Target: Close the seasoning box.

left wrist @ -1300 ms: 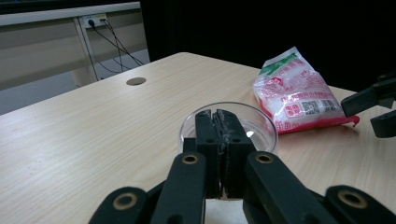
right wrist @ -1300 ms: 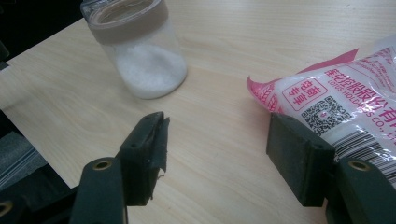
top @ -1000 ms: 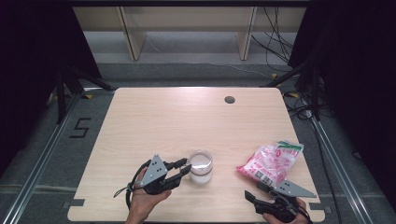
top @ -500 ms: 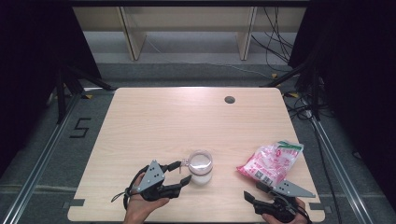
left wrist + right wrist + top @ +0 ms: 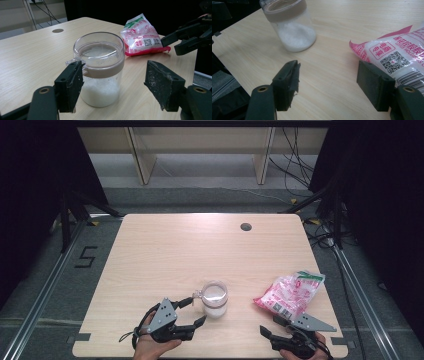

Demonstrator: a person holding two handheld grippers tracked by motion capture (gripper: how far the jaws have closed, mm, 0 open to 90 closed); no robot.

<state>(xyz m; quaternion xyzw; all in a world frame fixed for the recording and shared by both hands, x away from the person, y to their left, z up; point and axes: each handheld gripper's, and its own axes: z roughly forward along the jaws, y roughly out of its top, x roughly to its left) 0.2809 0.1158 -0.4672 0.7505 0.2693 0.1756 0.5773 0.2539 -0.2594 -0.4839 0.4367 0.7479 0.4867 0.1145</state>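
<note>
Left gripper [image 5: 196, 313] sits at the near-left part of the table [image 5: 165, 250], held in a hand [image 5: 150, 347] coming in from the bottom edge. Its jaws have just been opening and now stand wide apart, released, w/ nothing pinched. In the left gripper view the jar [image 5: 99, 68] stands upright just ahead of the jaws; the one on the view's left is close by the jar's small side tab, prob. not pressing on it, though the angle makes that hard to call. The other jaw is well off to the side, over bare wood.

Jar [image 5: 215, 298] is near the middle of the table's front strip, just beside the left gripper's tips. It's clear, w/ a tan band around the top and a clear lid, and white grainy stuff fills about the lower half.

Further right lies a bag [image 5: 291, 293], pink and white w/ a green corner, flat on the table and apart from the jar. In the right gripper view a QR code and barcode show on the bag [image 5: 398, 58].

Right gripper [image 5: 270, 325] is at the near-right corner, just short of the bag's near end. Jaws are spread, gripping nothing; in its own view bare table lies between them and the bag's edge sits behind the right-hand jaw.

A small dark round hole [image 5: 245, 226] is at the table's far side.
</note>
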